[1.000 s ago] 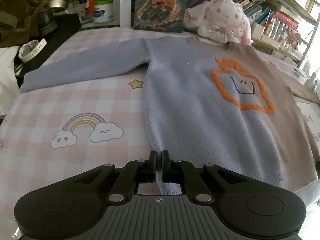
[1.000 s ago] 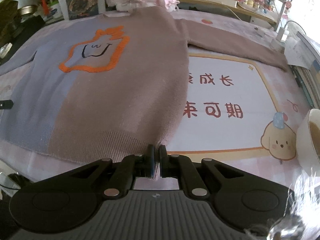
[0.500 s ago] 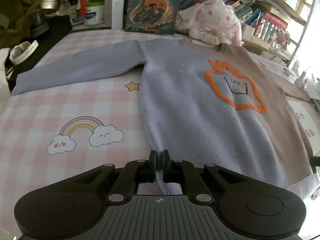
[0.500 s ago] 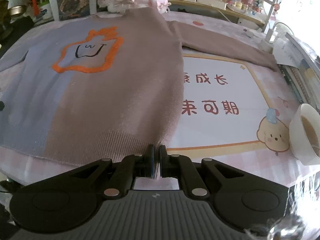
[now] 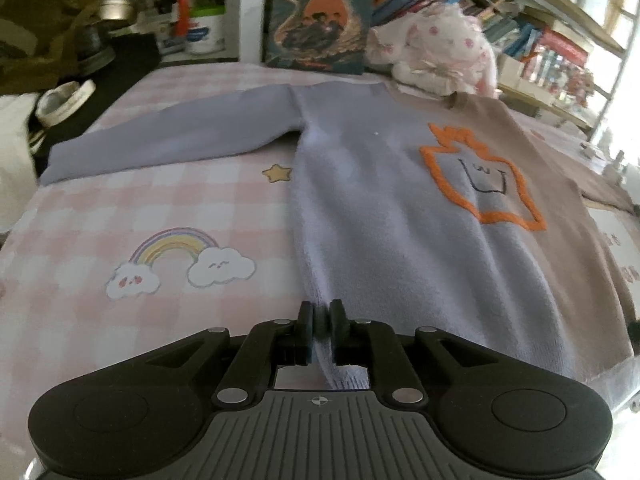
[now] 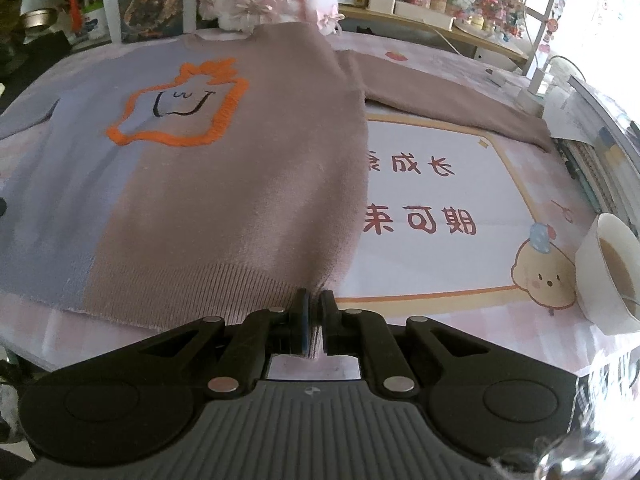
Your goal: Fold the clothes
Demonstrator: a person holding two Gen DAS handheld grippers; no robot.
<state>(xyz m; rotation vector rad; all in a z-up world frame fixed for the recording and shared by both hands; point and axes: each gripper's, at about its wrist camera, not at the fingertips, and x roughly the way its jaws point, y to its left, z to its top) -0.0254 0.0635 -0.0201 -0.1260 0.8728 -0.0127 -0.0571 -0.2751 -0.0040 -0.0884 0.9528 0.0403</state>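
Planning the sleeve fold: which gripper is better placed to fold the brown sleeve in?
Right. The right gripper already pinches the sweater hem on the brown side, below that brown sleeve; the left gripper pinches the lilac corner.

You've got bookshelves (image 5: 552, 40) at the back, bright window light (image 6: 624, 8) on the right, and a pink checked tablecloth (image 5: 120, 208) w/ rainbow print.

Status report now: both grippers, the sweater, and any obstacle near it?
Left gripper shut on sweater hem, lilac corner. Right gripper shut on brown corner. Sweater flat, sleeves spread. Cup near right side.
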